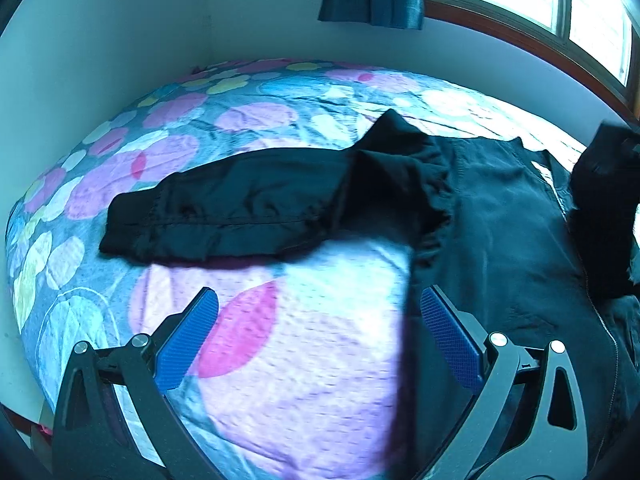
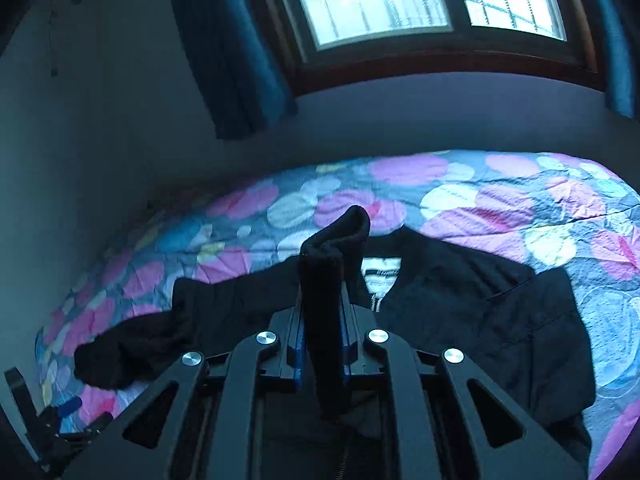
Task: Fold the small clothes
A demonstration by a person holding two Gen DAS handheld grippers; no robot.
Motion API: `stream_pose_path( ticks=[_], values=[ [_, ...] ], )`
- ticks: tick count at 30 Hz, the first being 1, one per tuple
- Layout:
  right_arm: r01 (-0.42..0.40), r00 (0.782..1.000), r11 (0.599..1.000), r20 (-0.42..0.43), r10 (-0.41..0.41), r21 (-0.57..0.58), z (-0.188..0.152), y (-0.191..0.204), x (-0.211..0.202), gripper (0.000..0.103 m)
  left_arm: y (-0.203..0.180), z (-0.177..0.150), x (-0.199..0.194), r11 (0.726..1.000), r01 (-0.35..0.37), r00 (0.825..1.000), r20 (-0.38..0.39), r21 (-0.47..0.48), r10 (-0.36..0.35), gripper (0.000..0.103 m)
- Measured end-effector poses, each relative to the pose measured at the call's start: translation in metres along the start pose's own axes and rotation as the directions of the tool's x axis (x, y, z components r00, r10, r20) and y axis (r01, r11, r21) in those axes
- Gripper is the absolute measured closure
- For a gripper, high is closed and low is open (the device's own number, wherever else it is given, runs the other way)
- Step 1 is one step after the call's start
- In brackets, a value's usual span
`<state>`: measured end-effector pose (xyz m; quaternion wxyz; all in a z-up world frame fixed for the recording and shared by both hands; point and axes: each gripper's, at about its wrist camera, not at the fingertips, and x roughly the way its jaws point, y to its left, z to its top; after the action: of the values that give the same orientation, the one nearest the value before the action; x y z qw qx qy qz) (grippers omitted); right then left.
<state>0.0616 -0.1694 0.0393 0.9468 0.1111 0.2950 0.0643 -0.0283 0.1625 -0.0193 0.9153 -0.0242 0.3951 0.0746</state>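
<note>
A black zip jacket (image 1: 496, 216) lies on a bed with a flowered quilt (image 1: 280, 344). Its sleeve (image 1: 240, 208) stretches out to the left across the quilt. My left gripper (image 1: 320, 320) is open and empty, low over the quilt just left of the jacket's hem. In the right wrist view the jacket (image 2: 460, 308) lies collar away from me, its white label (image 2: 380, 276) showing. My right gripper (image 2: 322, 312) is shut on a ribbed black cuff (image 2: 332, 256) of the jacket, held up above the body. The other sleeve (image 2: 132, 344) lies to the left.
The bed stands in a corner, walls (image 1: 120, 40) on the left and far sides. A window (image 2: 400, 0) with blue curtains (image 2: 228, 60) is above the far side. My left gripper shows at the lower left of the right wrist view (image 2: 60, 420).
</note>
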Motion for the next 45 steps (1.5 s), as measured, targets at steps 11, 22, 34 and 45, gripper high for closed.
stream_pose_path(
  ticks=[11,22,34,45],
  values=[
    [-0.080,0.974,0.994,-0.218,0.061,-0.078,-0.046,0.037,0.067,0.084,0.020,-0.005,0.015,0.998,0.024,0.999,-0.030,-0.059,-0.026,0.002],
    [-0.280,0.861,0.959,-0.431,0.271,0.044,-0.077,0.053,0.108,0.036,0.029,-0.009,0.022,0.997,0.023,0.998,-0.049,-0.078,-0.027,0.002],
    [-0.333,0.869,0.942,-0.377,0.320,0.032,-0.088,0.055,0.100,0.030,0.110,-0.009,0.006,0.949,0.138,0.988,-0.025,-0.283,-0.152,0.002],
    [-0.339,0.877,0.941,-0.357,0.322,0.016,-0.088,0.057,0.098,0.026,0.208,0.012,0.067,0.736,0.328,0.935,0.095,-0.592,-0.341,0.002]
  ],
)
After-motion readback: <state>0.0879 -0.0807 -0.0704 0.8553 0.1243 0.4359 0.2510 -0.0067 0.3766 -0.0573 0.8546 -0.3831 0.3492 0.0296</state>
